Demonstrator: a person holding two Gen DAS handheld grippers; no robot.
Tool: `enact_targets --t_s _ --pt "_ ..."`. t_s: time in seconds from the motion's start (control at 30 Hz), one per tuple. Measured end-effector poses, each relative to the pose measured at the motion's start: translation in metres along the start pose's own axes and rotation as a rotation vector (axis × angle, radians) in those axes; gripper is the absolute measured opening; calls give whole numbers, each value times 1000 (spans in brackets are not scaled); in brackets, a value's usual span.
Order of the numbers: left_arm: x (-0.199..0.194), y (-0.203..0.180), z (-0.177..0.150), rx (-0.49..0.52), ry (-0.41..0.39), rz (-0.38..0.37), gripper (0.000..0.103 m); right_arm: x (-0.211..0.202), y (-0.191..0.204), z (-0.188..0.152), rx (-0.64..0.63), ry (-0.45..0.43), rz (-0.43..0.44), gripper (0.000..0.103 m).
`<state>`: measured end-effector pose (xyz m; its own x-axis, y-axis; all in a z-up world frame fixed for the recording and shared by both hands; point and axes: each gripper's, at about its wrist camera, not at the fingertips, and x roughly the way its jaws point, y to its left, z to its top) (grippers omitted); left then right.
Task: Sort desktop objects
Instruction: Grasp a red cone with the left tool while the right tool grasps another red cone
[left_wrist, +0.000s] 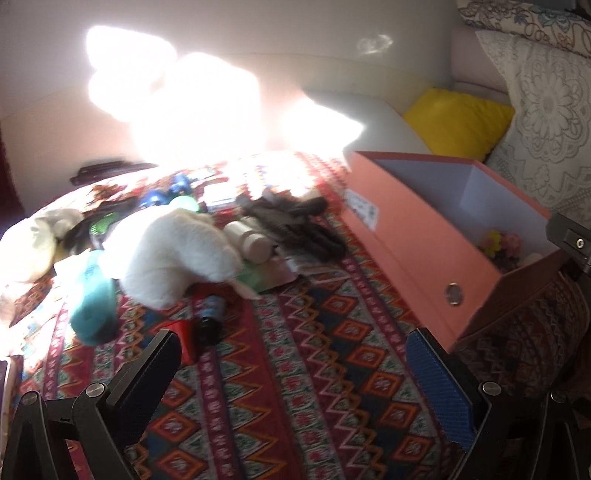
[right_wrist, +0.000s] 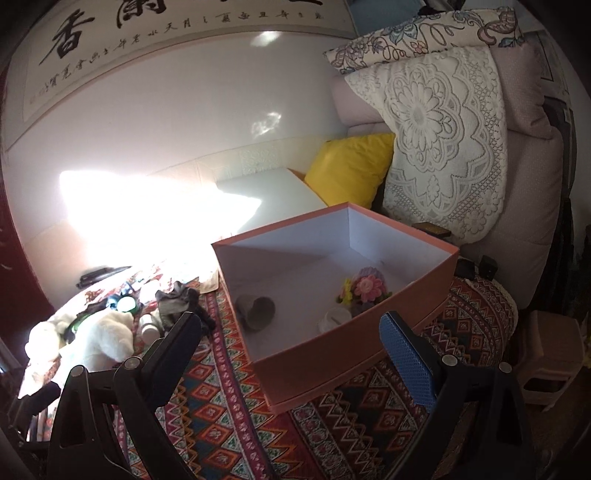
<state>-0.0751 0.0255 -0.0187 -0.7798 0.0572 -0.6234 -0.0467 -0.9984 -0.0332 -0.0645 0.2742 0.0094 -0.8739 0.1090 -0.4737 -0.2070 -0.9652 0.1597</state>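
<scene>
One pink box (right_wrist: 354, 350) holding three things: one grey cup (right_wrist: 258, 308), one crocheted flower (right_wrist: 365, 288) and one white jar (right_wrist: 334, 319); one yellow cushion (right_wrist: 347, 173); one white plush toy (left_wrist: 173, 254).

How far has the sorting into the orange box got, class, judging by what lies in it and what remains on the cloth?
Done: the orange box holds a crocheted flower, a grey cup on its side and a white lid. In hand: nothing; both the left hand-held gripper and right hand-held gripper are open. Left: the white plush toy, teal bottle, dark gloves and more.
</scene>
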Motion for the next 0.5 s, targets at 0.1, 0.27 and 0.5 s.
enact_targets --t_s 0.1,0.27,0.5 --pt "5 40 -17 -47 20 66 100 3 26 -10 -35 30 21 99" --pt "37 73 -30 -73 81 66 100 21 81 -28 -127 90 108 98" --pt "91 102 -38 -79 168 21 91 73 150 -57 -231 319 286 70"
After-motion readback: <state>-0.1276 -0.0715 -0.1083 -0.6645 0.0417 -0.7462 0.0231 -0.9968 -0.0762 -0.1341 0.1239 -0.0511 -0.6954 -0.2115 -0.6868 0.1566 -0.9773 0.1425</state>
